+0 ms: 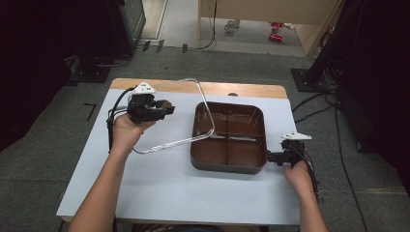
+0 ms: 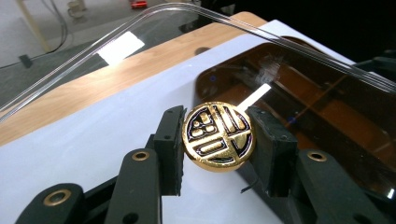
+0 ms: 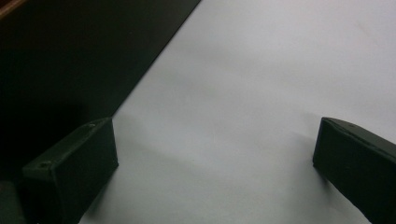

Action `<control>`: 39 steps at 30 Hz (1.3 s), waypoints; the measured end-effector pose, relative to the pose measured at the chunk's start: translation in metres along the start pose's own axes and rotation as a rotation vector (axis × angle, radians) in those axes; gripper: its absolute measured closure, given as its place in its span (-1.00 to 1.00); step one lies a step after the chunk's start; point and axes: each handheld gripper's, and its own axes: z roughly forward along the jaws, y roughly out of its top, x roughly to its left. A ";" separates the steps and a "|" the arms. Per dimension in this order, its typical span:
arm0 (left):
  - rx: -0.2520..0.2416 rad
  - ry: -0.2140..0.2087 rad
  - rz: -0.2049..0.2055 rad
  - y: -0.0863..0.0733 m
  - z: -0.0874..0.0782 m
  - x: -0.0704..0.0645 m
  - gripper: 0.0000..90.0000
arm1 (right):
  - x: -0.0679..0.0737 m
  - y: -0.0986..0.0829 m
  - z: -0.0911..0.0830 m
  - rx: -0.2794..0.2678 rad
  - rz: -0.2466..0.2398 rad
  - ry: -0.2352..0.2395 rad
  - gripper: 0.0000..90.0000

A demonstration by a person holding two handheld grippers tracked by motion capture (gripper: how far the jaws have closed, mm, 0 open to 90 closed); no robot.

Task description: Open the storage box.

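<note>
A brown square tray (image 1: 227, 166) with divided compartments sits on the white table cover, right of centre. A clear lid (image 1: 180, 118) hangs tilted to the tray's left, its right edge over the tray's left side. My left gripper (image 1: 163, 108) is shut on the lid's round gold knob (image 2: 218, 135), which sits squarely between the black fingers (image 2: 169, 140). The lid's curved rim (image 2: 196, 7) arches above the tray (image 2: 327, 107). My right gripper (image 1: 271, 157) rests by the tray's near right corner. In the right gripper view it (image 3: 212, 163) stands open over bare cover, beside the dark tray wall (image 3: 70, 56).
The white cover (image 1: 193, 193) spreads over the table, with a wooden strip (image 1: 241, 89) along the far edge. Cables (image 1: 314, 104) and dark stands lie on the floor to the right and left. Open cover lies in front of the tray.
</note>
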 end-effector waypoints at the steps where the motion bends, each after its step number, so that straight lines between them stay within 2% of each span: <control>1: -0.002 0.009 0.001 -0.002 0.000 0.004 0.31 | 0.000 0.000 0.000 0.000 0.000 0.000 -1.00; 8: 0.016 0.052 -0.056 -0.020 0.004 0.034 0.31 | 0.000 0.000 0.000 -0.002 -0.001 -0.001 -1.00; 15: 0.069 0.090 -0.073 -0.034 0.009 0.056 0.31 | 0.000 0.000 0.000 -0.002 -0.002 -0.002 -1.00; 21: 0.094 0.116 -0.133 -0.050 0.015 0.075 0.31 | 0.000 0.000 0.000 -0.002 -0.002 -0.001 -1.00; 25: 0.110 0.150 -0.156 -0.059 0.017 0.085 0.31 | 0.000 0.000 0.000 -0.001 -0.002 -0.002 -1.00; 30: 0.121 0.155 -0.216 -0.072 0.023 0.098 0.31 | 0.000 0.000 0.000 -0.001 -0.002 -0.001 -1.00; 35: 0.151 0.178 -0.213 -0.079 0.032 0.101 0.31 | 0.000 0.000 0.000 -0.002 -0.002 -0.001 -1.00; 39: 0.165 0.180 -0.218 -0.083 0.037 0.103 0.31 | 0.000 0.000 0.000 -0.001 -0.002 -0.001 -1.00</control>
